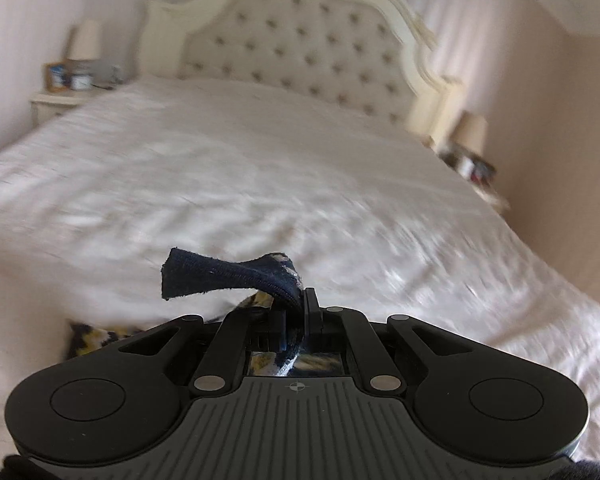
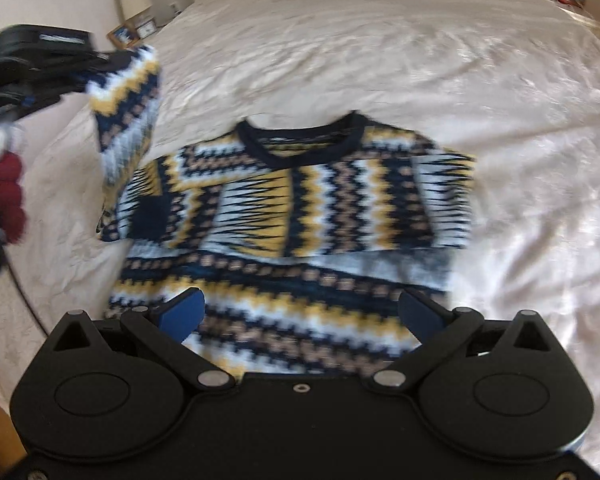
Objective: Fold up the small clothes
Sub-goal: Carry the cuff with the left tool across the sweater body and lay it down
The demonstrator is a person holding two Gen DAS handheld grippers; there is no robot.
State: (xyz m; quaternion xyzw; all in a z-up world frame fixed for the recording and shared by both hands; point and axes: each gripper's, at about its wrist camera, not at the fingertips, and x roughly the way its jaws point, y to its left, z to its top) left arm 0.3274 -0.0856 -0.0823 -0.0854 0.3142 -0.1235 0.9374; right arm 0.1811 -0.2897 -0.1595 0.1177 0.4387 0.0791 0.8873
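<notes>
- A wide bed (image 1: 260, 168) with a crumpled white cover fills both views; its bare surface spreads all around the garment.
- A tufted headboard (image 1: 300, 36) with a carved cream frame stands at the far end in the left wrist view.
- A small knitted sweater (image 2: 296, 216) in navy, yellow, white and tan zigzags lies flat on the cover, its dark neckline (image 2: 300, 140) pointing away from the right camera and its hem nearest to it.
- One sleeve (image 2: 126, 112) of the sweater is lifted off the bed on the left of the right wrist view, rising to the left gripper (image 2: 112, 58), which appears there as a blurred dark shape.
- In the left wrist view the left gripper (image 1: 298, 304) has its jaws pressed together on the sleeve's navy cuff (image 1: 228, 274), which sticks out past the fingertips to the left.
- The right gripper (image 2: 300, 312) hovers over the hem with its jaws wide apart, nothing between the blue pads (image 2: 182, 314).
- A bedside table (image 1: 56, 100) with a lamp (image 1: 85, 40) stands left of the headboard; a second lamp (image 1: 472, 132) stands to the right.
</notes>
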